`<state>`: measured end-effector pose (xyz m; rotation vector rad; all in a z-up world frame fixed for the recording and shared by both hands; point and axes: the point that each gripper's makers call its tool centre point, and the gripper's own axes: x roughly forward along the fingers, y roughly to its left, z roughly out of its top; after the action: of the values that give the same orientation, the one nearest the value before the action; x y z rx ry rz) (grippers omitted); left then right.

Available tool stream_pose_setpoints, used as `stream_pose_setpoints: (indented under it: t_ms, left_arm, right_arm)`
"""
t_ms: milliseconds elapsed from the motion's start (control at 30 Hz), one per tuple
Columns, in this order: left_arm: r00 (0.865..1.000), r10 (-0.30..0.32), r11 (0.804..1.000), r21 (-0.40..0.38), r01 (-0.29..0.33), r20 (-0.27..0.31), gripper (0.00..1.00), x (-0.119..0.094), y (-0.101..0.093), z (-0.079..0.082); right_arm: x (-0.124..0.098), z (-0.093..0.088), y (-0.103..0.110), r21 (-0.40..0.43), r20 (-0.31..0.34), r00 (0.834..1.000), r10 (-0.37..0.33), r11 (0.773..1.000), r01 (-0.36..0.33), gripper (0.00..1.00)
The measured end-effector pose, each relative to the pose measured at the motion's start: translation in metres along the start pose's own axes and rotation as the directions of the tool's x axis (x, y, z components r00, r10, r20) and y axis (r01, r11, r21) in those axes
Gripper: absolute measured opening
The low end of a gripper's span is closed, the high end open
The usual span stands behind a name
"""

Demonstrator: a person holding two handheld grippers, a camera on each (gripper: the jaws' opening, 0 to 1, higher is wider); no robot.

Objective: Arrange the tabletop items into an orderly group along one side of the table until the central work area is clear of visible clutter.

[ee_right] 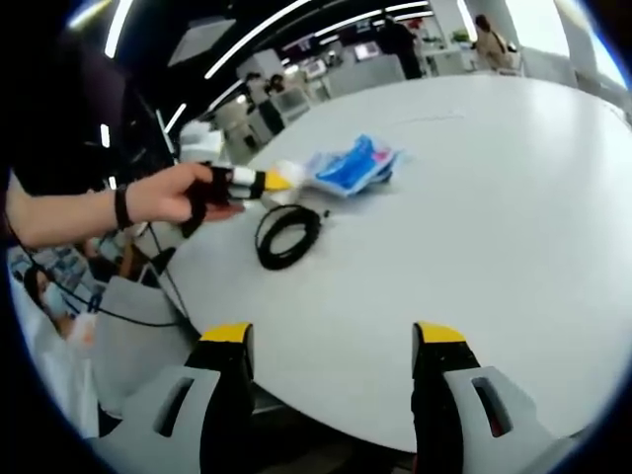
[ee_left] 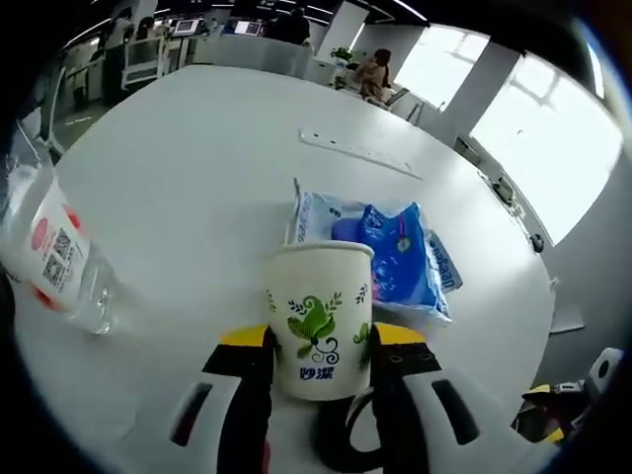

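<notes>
Paper cup (ee_left: 319, 321), white with a green leaf print: upright between the jaws of the left gripper (ee_left: 321, 346), low centre of the left gripper view, its mouth toward the top of the frame. The jaws stand against its two sides, clamped on it. Long axis runs bottom to rim, vertical in that view.

Blue-and-white plastic packet (ee_left: 395, 252): lying flat on the white table (ee_left: 197, 148) just behind the cup, long axis slanting from upper left to lower right of the frame. Seen again upper centre of the right gripper view, near the table's edge.

Black cable coil (ee_right: 287, 236): flat on the table, left of centre in the right gripper view, just beside the hand (ee_right: 173, 197) that carries the left gripper.

Clear plastic bottle (ee_left: 54, 252), white label with red marks: left edge of the left gripper view, tilted (whether it rests on the table cannot be told).

Right gripper (ee_right: 331, 341): jaws spread wide apart, nothing between them, over the table's edge at the bottom of its view.

Handling note, as judgement: keep the squeeze light, since thin paper walls buckle; hold the cup vertical; set it close beside the packet, so the group forms along that side, before releasing.
</notes>
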<state>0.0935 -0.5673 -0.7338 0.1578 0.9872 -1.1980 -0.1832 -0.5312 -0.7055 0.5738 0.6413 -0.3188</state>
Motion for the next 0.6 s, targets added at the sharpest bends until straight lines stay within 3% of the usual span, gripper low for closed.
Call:
stream_pose_setpoints:
  t_ms: [267,600]
  left_arm:
    - [1.0,-0.005,0.999,0.031,0.005,0.014,0.38,-0.016,0.009,0.0]
    - [1.0,-0.004,0.993,0.115,0.003,0.008,0.38,-0.045,0.021,-0.014]
  right_arm:
    - [0.005,0.002,0.004,-0.012,-0.005,1.0,0.013,1.0,-0.013,0.63]
    - [0.011,0.004,0.016,-0.035,-0.013,0.999,0.037,0.999,-0.038,0.63]
